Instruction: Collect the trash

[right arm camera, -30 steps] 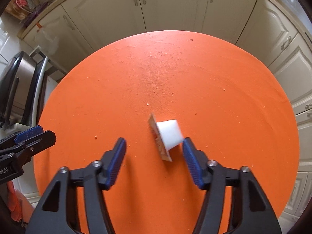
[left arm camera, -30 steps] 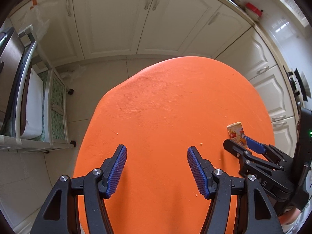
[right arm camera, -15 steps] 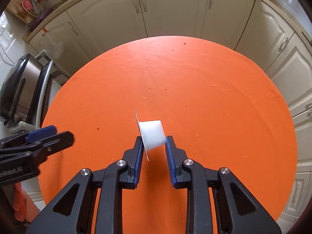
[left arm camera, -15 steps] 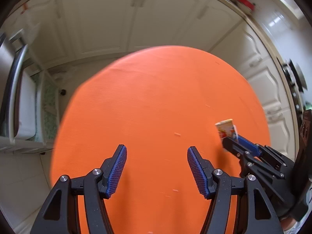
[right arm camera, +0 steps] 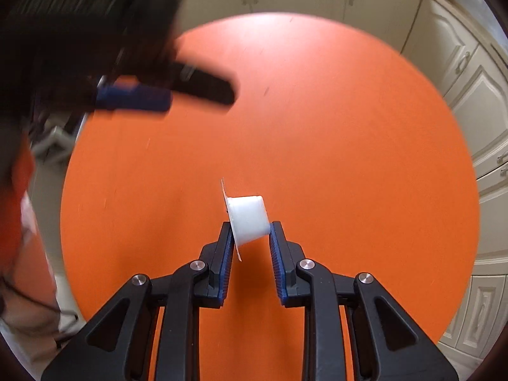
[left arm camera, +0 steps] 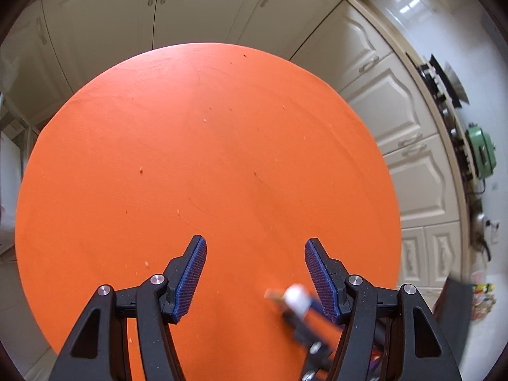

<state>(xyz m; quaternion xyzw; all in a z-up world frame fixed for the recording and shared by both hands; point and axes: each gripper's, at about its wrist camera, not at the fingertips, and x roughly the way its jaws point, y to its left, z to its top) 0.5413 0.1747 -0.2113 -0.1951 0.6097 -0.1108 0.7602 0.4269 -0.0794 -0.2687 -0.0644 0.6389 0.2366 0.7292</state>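
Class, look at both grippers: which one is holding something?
The right gripper: its pads pinch a white plastic cup. The left gripper stands open, nothing between its fingers.

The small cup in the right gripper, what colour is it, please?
White cup, seen best in the right wrist view.

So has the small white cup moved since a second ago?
Yes. The white cup, then lying on the orange table, is now pinched in the right claw, off the tabletop.

Round orange table (left arm camera: 222, 127) — crumbs (left arm camera: 147, 264) (scattered).
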